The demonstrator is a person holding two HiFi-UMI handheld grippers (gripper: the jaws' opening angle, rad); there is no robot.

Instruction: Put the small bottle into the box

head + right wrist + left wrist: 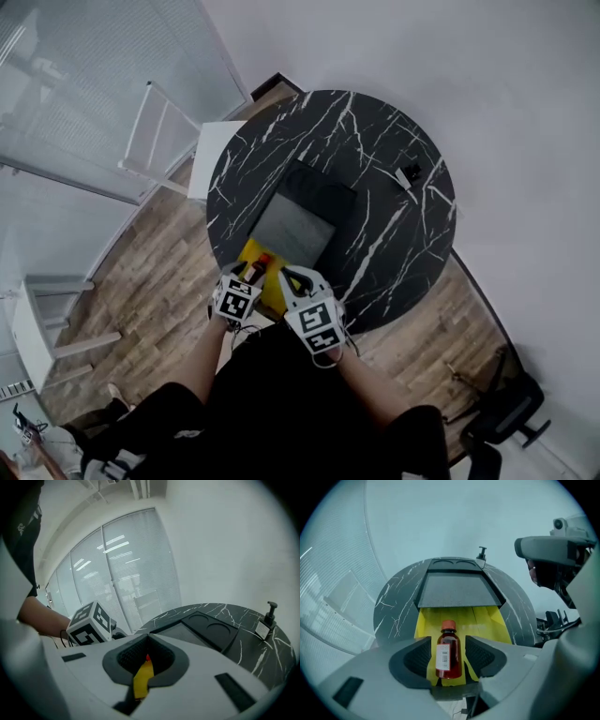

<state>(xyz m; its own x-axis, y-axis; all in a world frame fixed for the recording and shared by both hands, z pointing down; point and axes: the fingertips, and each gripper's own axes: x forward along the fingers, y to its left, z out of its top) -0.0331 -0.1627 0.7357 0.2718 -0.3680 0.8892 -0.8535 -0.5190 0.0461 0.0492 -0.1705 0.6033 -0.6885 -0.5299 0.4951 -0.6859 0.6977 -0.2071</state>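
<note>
Red small bottle (449, 656) stands between parted jaws of the left claw (447, 643) — right claw (147, 638) clenched, dark box (457, 590) ahead.

Head view: high above, looking steeply down on the table (394, 253). Both gripper views: low at near edge, facing far. All share the box (321, 187).

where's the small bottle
Left gripper view: the small bottle stands between the left gripper's jaws, over the yellow sheet at the table's near edge, before the dark box.
</note>
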